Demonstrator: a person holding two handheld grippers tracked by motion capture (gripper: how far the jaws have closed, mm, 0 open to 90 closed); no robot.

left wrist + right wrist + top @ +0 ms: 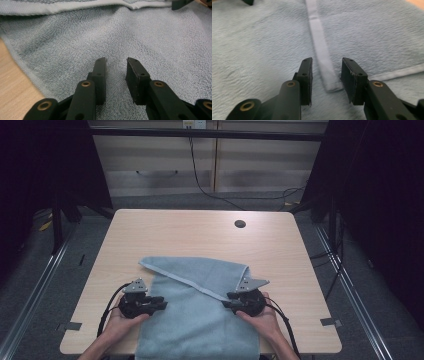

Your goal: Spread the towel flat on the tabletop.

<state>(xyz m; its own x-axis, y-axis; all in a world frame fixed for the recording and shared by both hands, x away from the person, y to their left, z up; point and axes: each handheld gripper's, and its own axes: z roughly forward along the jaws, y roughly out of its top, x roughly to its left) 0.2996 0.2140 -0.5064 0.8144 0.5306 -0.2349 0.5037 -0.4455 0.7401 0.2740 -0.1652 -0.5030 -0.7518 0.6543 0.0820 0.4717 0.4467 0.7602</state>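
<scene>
Towel (200, 320) lies on tabletop (165, 232), far end folded back toward near edge. L claw (116, 62) and R claw (327, 62) are held open over the cloth, nothing gripped; hem (322, 55) lies between R jaws, prob. just dropped.

one blue towel (200, 320), one wooden table (200, 232), two tongs: left tongs (162, 304), right tongs (226, 300)

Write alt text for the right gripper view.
A hand-held gripper hovers with its two black jaws apart over a light blue towel, the end of the towel's pale hem band lying between them, unpinched. The band runs away up the picture.
</scene>
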